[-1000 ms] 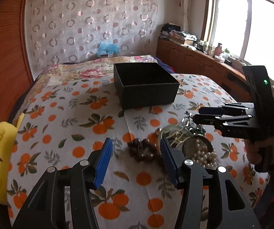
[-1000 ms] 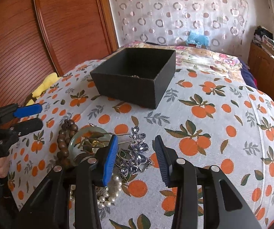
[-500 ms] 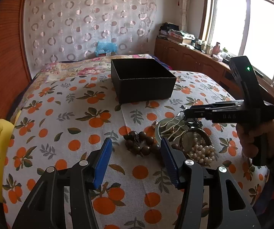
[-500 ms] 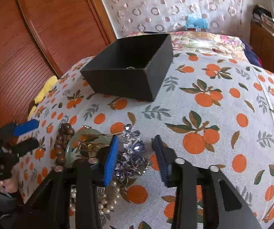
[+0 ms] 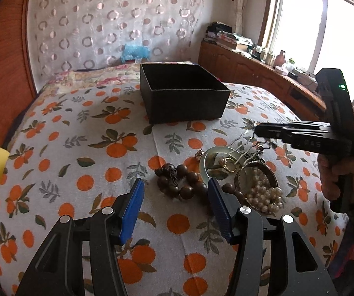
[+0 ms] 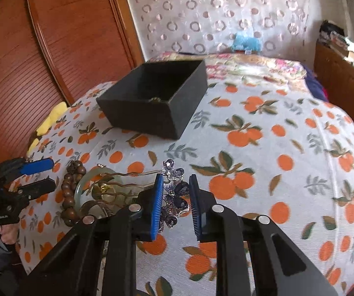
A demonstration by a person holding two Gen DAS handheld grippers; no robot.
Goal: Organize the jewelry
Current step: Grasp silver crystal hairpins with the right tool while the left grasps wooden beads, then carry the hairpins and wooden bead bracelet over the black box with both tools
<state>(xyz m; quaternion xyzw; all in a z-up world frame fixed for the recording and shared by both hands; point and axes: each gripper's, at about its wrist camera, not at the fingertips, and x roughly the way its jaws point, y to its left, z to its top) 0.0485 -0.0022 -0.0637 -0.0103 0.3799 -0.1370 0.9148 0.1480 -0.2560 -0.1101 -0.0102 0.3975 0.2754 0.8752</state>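
While my right hand-held gripper (image 6: 175, 198) stands narrowed around the jewelled hairpin (image 6: 174, 194) on the bed (image 6: 287, 162), contact unclear, my left hand-held gripper (image 5: 175, 197) gapes wide near the wooden bead bracelet (image 5: 179, 182). Judgement: hairpin light, stiff, snag-prone; grip its stone cluster, not the prongs.

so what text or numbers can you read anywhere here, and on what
Digits, maybe "845", too blurred to be sure: side of the right tongs, which grip the hairpin.
Small white label, too small to read: body of the left tongs.
No other text is visible.
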